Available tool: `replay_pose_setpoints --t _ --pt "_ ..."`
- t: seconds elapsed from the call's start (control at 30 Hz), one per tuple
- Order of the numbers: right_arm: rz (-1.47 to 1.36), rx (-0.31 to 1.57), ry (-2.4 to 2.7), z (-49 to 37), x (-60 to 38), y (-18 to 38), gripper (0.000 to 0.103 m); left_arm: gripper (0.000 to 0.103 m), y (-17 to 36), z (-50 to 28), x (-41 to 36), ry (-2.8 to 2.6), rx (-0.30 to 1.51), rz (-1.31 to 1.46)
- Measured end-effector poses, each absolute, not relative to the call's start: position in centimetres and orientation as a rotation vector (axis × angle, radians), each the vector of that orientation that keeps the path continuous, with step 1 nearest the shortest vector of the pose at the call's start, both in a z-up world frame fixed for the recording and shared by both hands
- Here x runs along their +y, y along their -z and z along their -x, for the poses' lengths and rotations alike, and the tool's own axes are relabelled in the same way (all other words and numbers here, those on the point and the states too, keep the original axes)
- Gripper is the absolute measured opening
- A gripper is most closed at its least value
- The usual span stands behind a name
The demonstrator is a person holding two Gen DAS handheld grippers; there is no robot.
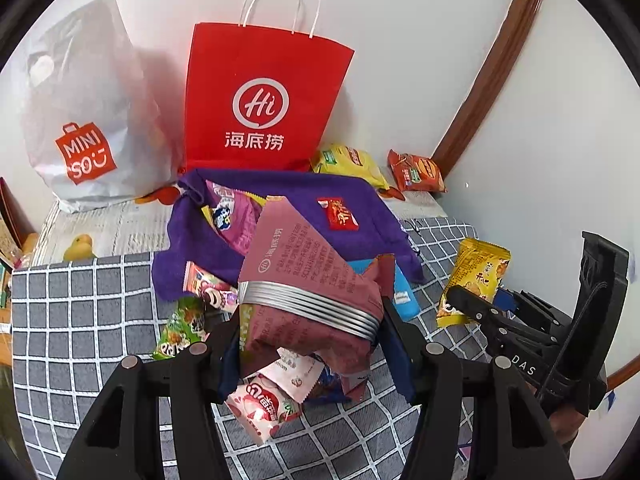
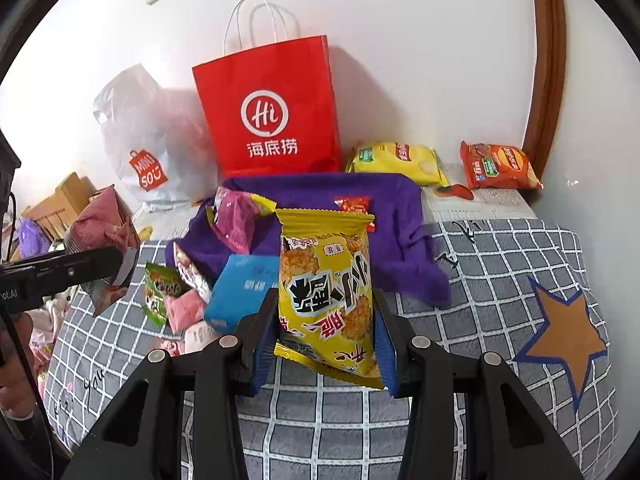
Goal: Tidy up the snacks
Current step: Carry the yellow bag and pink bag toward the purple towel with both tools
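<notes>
My left gripper (image 1: 312,328) is shut on a maroon Haidilao snack packet (image 1: 308,280) and holds it above the checked cloth; it also shows in the right wrist view (image 2: 104,236). My right gripper (image 2: 324,328) is shut on a yellow rice-cracker packet (image 2: 326,292), held upright above the cloth; it also shows in the left wrist view (image 1: 474,280). Behind lies a purple cloth (image 2: 320,200) with a pink packet (image 2: 236,220) and a small red packet (image 2: 354,204) on it. A red paper bag (image 2: 268,108) stands at the wall.
A white Miniso plastic bag (image 1: 88,120) stands left of the red bag. Yellow (image 2: 396,160) and orange (image 2: 498,166) crisp packets lie at the back right. A blue box (image 2: 240,292), green (image 2: 160,292) and pink packets (image 1: 264,404) lie on the grey checked cloth (image 2: 500,272).
</notes>
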State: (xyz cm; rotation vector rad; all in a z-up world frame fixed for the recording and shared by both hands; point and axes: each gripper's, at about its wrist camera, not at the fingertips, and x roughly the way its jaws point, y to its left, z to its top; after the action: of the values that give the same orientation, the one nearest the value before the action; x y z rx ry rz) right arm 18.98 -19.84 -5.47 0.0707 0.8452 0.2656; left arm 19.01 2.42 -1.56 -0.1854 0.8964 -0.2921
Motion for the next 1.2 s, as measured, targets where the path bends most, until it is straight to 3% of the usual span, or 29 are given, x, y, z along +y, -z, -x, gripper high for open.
replay_pose_setpoints --t 1.2 --pt "-0.053 0.804 -0.254 -22.5 -20.0 4.3 0.043 0.057 0.1 -23.3 1.9 0.288 0.881 0.163"
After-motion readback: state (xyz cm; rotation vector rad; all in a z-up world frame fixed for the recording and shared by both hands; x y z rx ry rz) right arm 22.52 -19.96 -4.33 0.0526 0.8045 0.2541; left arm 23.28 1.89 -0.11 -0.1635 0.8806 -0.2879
